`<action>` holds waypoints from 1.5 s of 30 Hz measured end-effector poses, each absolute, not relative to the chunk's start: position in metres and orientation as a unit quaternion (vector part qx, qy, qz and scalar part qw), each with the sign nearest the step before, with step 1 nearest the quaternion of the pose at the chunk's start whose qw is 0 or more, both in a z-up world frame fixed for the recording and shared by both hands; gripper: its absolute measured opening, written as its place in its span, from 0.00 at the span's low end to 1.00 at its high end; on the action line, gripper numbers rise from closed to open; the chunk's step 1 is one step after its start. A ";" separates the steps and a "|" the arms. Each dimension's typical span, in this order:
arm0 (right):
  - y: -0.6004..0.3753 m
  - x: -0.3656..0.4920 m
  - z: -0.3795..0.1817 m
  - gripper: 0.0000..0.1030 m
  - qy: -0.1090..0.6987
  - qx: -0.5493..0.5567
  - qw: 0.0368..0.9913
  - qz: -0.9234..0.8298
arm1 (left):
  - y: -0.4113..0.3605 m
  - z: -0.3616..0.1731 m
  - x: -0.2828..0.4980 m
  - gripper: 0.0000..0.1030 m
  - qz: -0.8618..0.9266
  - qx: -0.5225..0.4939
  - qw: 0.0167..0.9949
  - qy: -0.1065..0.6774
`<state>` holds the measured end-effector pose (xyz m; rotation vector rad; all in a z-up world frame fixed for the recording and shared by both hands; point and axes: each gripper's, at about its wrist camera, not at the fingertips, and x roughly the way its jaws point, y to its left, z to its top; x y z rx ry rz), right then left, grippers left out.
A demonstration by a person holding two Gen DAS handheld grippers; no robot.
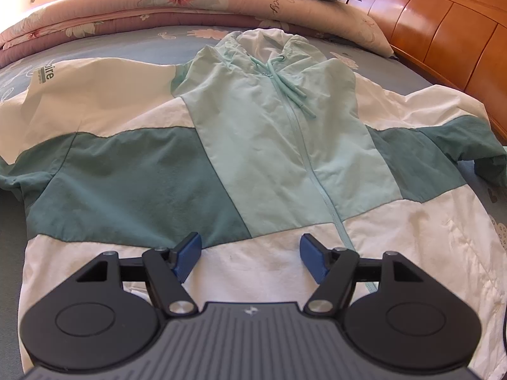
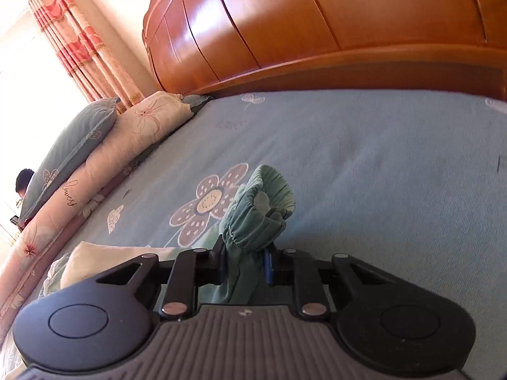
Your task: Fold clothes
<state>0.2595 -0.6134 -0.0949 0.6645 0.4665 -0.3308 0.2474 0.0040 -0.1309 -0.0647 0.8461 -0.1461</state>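
Left gripper [image 1: 250, 258]: fingers apart, above the spread jacket [image 1: 253, 145] hem. Right gripper [image 2: 245, 261]: fingers clamped on its green cuff [image 2: 256, 218], bed [image 2: 364, 158] beyond.

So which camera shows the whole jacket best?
The left wrist view: the jacket lies spread out front-up on the bed, hood to hem. The right wrist view shows only its green cuff, pinched in the right gripper.

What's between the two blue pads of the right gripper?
The jacket's gathered dark green elastic cuff, pinched in the right gripper; seen in the right wrist view.
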 end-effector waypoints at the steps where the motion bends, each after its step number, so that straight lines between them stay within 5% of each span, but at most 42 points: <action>1: -0.618 0.258 -0.083 0.23 0.219 0.305 0.912 -0.165 | 0.004 -0.131 0.247 0.67 -0.070 -0.032 0.909 0.410; 11: -0.677 0.269 -0.007 0.22 0.195 0.190 0.937 -0.219 | 0.003 -0.126 0.249 0.68 -0.053 -0.032 0.905 0.420; 20: -0.693 0.304 -0.052 0.22 0.268 0.154 0.914 -0.264 | -0.006 -0.117 0.246 0.70 -0.065 -0.013 0.904 0.423; 24: -0.701 0.313 -0.106 0.34 0.363 0.184 0.867 -0.287 | -0.014 -0.122 0.245 0.70 -0.067 0.007 0.894 0.443; 28: -0.691 0.287 -0.100 0.38 0.342 0.214 0.870 -0.284 | -0.018 -0.113 0.238 0.70 -0.077 0.024 0.897 0.434; 37: -0.554 0.290 -0.020 0.50 0.336 0.153 0.929 -0.039 | -0.044 -0.084 0.242 0.71 -0.115 0.060 0.907 0.400; 45: -0.354 0.321 -0.059 0.51 0.424 0.059 0.883 0.194 | -0.049 -0.093 0.247 0.73 -0.116 0.087 0.904 0.402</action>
